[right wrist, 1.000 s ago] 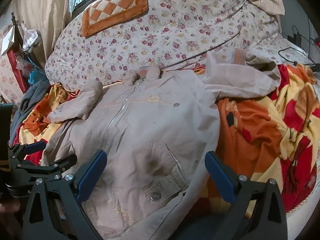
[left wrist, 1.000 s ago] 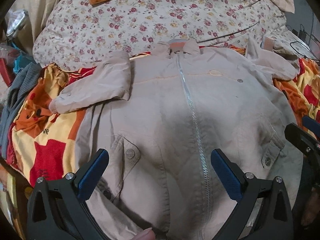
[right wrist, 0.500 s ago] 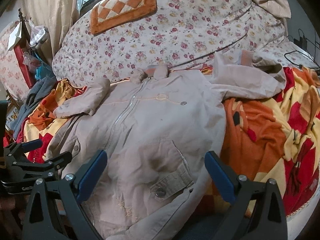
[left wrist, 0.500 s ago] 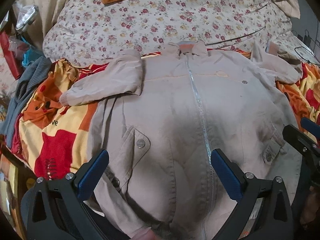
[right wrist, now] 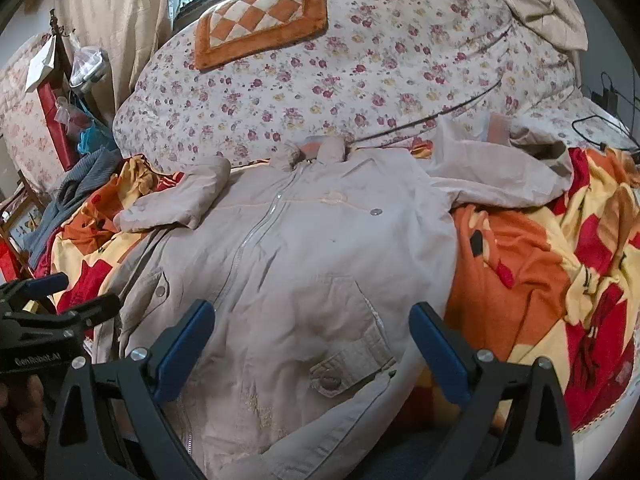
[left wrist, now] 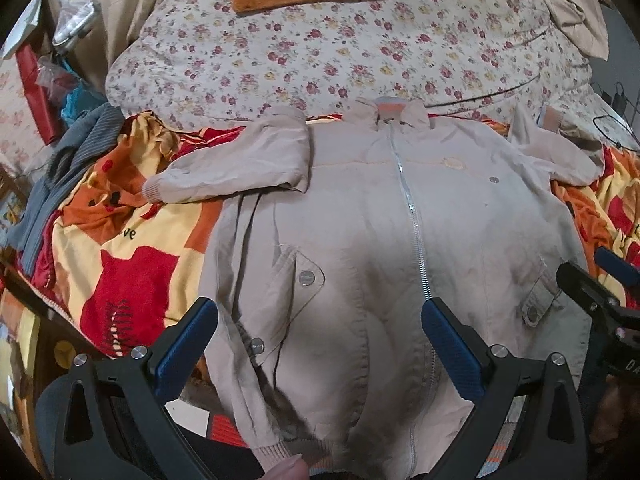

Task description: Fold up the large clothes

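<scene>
Jacket (left wrist: 360, 240) lies zipped and flat, unfolded; left gripper (left wrist: 320, 336) and right gripper (right wrist: 312, 336) spread, holding nothing.

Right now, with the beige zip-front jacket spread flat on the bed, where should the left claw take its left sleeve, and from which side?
Probably at the ribbed cuff of the beige zip-front jacket, coming from the left, over the red-and-yellow blanket. The sleeve lies bent outward, its cuff end free on the blanket, so the open left claw can pinch it and carry it across the zipper.
</scene>
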`<state>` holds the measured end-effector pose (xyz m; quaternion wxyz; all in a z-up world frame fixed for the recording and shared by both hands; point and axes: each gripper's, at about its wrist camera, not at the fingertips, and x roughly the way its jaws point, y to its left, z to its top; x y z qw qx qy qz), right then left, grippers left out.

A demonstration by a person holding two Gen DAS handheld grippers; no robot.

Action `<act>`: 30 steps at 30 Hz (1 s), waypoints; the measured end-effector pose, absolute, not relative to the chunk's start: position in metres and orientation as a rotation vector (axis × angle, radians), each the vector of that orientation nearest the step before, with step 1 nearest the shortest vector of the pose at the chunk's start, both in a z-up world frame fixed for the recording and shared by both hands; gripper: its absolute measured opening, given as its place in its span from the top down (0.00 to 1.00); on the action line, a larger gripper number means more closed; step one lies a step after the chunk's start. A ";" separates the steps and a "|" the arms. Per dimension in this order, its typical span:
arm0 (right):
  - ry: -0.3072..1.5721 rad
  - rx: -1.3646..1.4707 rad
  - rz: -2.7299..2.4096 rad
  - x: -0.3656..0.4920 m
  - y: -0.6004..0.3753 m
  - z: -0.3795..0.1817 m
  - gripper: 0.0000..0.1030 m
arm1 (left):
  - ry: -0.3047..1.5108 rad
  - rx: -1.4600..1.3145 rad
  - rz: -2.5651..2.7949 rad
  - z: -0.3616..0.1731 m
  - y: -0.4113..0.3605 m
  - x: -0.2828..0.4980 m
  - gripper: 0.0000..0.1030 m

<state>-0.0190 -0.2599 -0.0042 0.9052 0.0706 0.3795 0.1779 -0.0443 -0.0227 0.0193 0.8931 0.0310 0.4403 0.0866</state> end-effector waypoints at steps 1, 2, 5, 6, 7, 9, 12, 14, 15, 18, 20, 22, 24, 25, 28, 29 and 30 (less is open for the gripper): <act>0.781 0.149 0.371 -0.020 -0.260 -0.004 0.03 | 0.911 0.063 0.180 0.020 -0.022 -0.045 0.05; 0.779 0.152 0.372 -0.021 -0.260 -0.004 0.03 | 0.907 0.061 0.182 0.022 -0.022 -0.047 0.05; 0.779 0.157 0.380 -0.022 -0.260 -0.004 0.03 | 0.899 0.060 0.182 0.025 -0.022 -0.050 0.05; 0.774 0.160 0.379 -0.022 -0.261 -0.003 0.03 | 0.896 0.061 0.180 0.025 -0.023 -0.050 0.05; 0.768 0.162 0.377 -0.024 -0.261 -0.002 0.03 | 0.894 0.060 0.176 0.026 -0.024 -0.049 0.05; 0.759 0.162 0.367 -0.025 -0.262 -0.002 0.03 | 0.893 0.056 0.165 0.026 -0.026 -0.044 0.05; 0.748 0.164 0.341 -0.027 -0.264 0.000 0.03 | 0.887 0.055 0.138 0.027 -0.033 -0.033 0.05; 0.741 0.160 0.323 -0.027 -0.265 0.001 0.03 | 0.882 0.056 0.111 0.027 -0.039 -0.025 0.05; 0.738 0.157 0.311 -0.028 -0.266 0.002 0.03 | 0.881 0.054 0.099 0.027 -0.041 -0.021 0.05; 0.737 0.155 0.280 -0.031 -0.271 0.002 0.03 | 0.883 0.042 0.070 0.024 -0.047 -0.008 0.05; 0.732 0.163 0.258 -0.035 -0.275 0.003 0.03 | 0.884 0.052 0.054 0.020 -0.049 -0.001 0.05; 0.726 0.178 0.244 -0.037 -0.278 0.003 0.03 | 0.889 0.072 0.042 0.015 -0.049 0.006 0.05; 0.732 0.182 0.222 -0.034 -0.277 0.003 0.03 | 0.894 0.087 0.036 0.010 -0.044 0.012 0.05; 0.738 0.184 0.216 -0.031 -0.275 0.004 0.03 | 0.897 0.095 0.032 0.006 -0.040 0.016 0.05; 0.786 0.180 0.204 -0.012 -0.263 0.005 0.03 | 0.911 0.113 0.041 -0.012 -0.022 0.036 0.05; 0.793 0.168 0.202 -0.006 -0.258 0.006 0.03 | 0.922 0.108 0.046 -0.020 -0.013 0.045 0.05; 0.801 0.136 0.193 0.003 -0.251 0.006 0.03 | 0.943 0.095 0.064 -0.031 -0.002 0.058 0.05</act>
